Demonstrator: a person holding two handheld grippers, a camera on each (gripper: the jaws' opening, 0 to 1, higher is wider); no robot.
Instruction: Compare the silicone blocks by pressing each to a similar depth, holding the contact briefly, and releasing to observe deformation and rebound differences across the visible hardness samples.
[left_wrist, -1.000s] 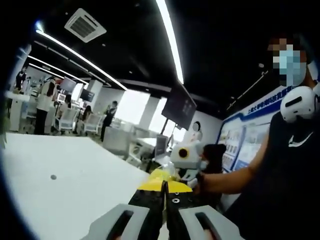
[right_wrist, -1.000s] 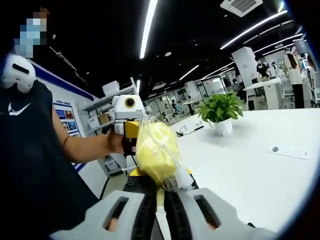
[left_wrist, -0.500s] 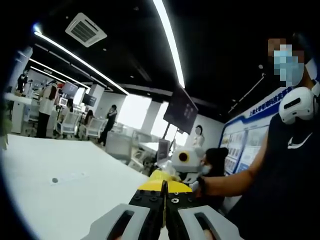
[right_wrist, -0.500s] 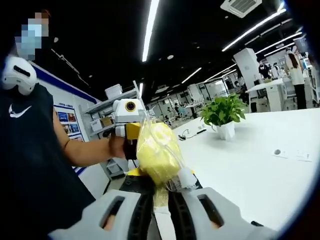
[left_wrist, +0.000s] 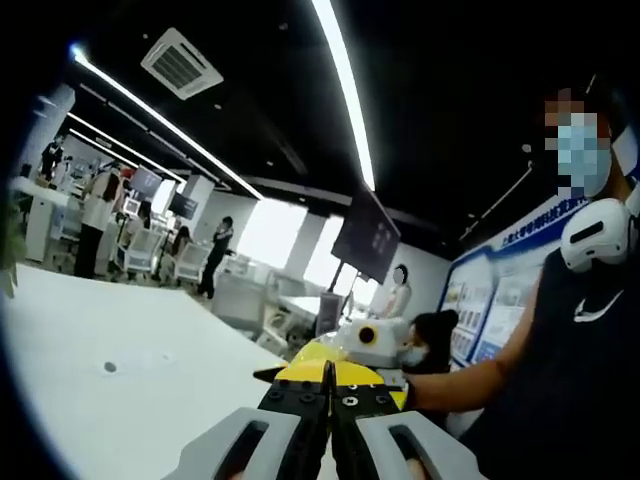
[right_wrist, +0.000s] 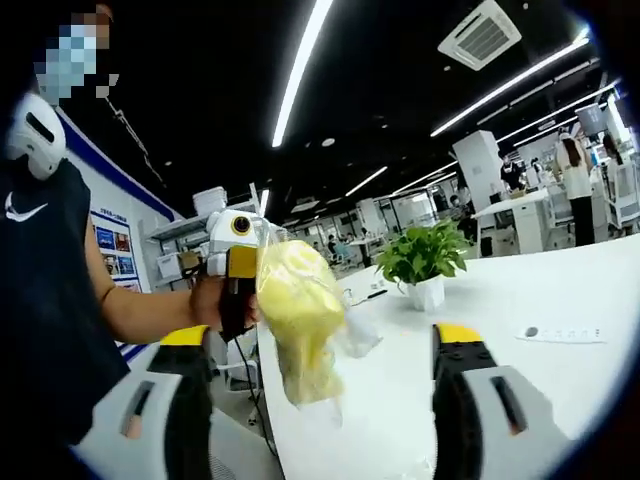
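Here we are holding the yellow bagged sample (right_wrist: 298, 318) up over the white table (right_wrist: 560, 390), our left gripper (left_wrist: 329, 372) clenched on it so the right gripper (right_wrist: 325, 350), jaws spread wide, frames it.

Pale yellow bagged block (right_wrist: 298, 315) in clear plastic; yellow-tipped black jaws; white table (right_wrist: 520, 360); green plant (right_wrist: 424, 252).

- Open-plan office or lab hall: black ceiling (left_wrist: 440, 90) with long light strips (left_wrist: 345, 95) and an air-conditioning cassette (left_wrist: 181, 63).
- Beneath the ceiling: white tables (right_wrist: 560, 300), a potted plant (right_wrist: 424, 262), storage shelving (right_wrist: 185, 250), a hanging monitor (left_wrist: 366, 236), wall posters (left_wrist: 500, 290).
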